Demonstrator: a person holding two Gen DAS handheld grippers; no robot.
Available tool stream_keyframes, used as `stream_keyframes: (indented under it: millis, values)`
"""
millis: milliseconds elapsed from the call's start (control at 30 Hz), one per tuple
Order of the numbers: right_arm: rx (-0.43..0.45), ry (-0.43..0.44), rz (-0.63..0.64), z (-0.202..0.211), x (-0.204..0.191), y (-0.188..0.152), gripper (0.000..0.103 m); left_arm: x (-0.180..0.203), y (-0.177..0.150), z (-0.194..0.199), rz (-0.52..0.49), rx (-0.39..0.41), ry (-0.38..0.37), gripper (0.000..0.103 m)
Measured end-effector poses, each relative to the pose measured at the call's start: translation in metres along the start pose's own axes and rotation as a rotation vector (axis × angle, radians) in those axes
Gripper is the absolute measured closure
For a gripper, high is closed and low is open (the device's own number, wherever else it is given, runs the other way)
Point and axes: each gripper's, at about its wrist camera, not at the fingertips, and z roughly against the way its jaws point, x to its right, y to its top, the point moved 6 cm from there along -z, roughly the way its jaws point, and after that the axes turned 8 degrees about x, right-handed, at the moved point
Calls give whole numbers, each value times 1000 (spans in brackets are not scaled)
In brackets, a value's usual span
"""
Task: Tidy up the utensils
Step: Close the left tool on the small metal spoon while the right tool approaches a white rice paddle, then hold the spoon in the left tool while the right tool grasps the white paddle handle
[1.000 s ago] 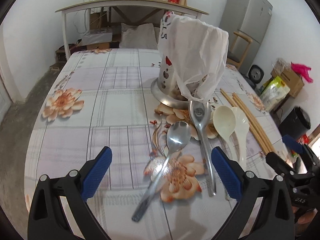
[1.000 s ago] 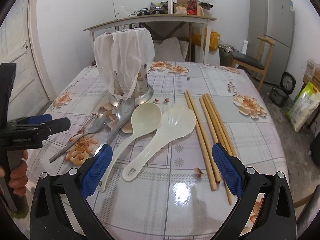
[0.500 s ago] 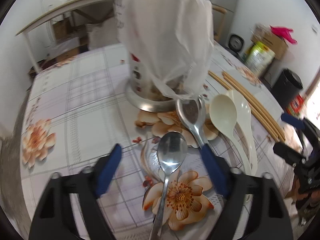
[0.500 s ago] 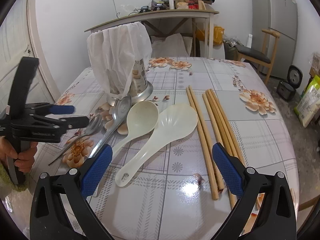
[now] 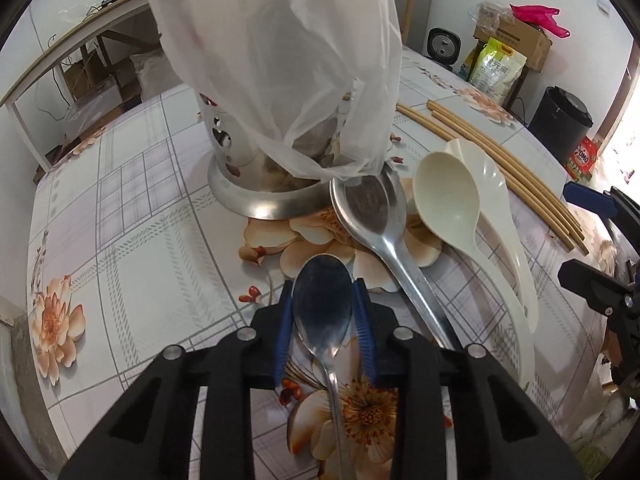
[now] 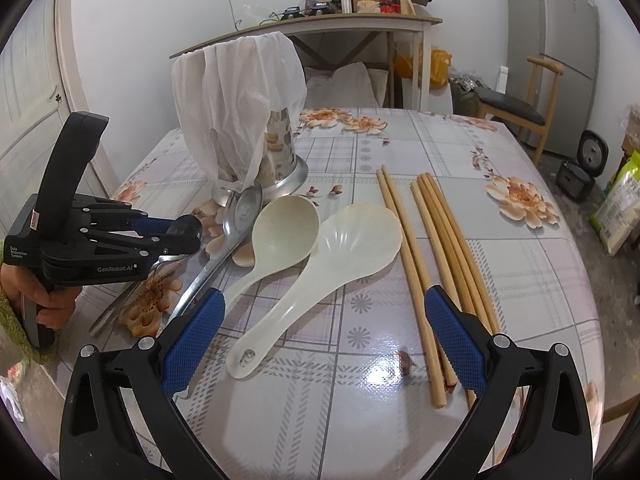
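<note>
Left gripper (image 5: 323,330) has just been closing, with the small steel spoon (image 5: 322,312) between its blue pads (image 5: 283,332). Pads sit tight on either side of the bowl, at its widest part; it reads as clamped on the bowl edges, contact looks real but can't be fully confirmed. Spoon's long axis runs along the gripper's pointing line: bowl tip away from the camera toward the holder, handle trailing back under the fingers toward the table edge. Handle looks to be resting on the floral tablecloth (image 5: 120,248).

Key relation for the next move: the steel utensil holder (image 5: 256,196), draped with a white plastic bag (image 5: 276,52), stands straight ahead of the spoon tip, near but not touching. Judgement: lift, then rotate handle-down or bowl-down before drop-in; the bag hanging over the rim could snag it.

Right gripper (image 6: 324,332) is wide open, holding nothing, hovering over the near table edge. Under it: white rice paddle (image 6: 340,264) and cream ladle (image 6: 276,244), handles pointing toward it. Bamboo chopsticks (image 6: 432,252) lie roughly parallel, just beside its right finger. Large steel spoon (image 6: 228,236) lies between the two hands, bowl against the holder base.

Left hand is nearer the small spoon and the holder; right is nearer the paddle, ladle and chopsticks.
</note>
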Motion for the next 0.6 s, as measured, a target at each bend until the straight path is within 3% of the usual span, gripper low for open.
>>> stream_keyframes:
  millis: [100,167,233,500,600]
  values:
    - [5,-2,5,1,1,1,8,1,-1,2,14,3,7,82]
    - [10,-3,-3,3,3,1,8,0,-1,7,30,17,9,96]
    - [15,-3,-20,5,7,2,8,-2,0,10,51,19,12,100]
    - [21,73,-111,5,26,14,9,-11,-11,19,135,19,55,100]
    - [-3,125,-156,-2,32,22,20,-13,-16,23,160,28,69,100]
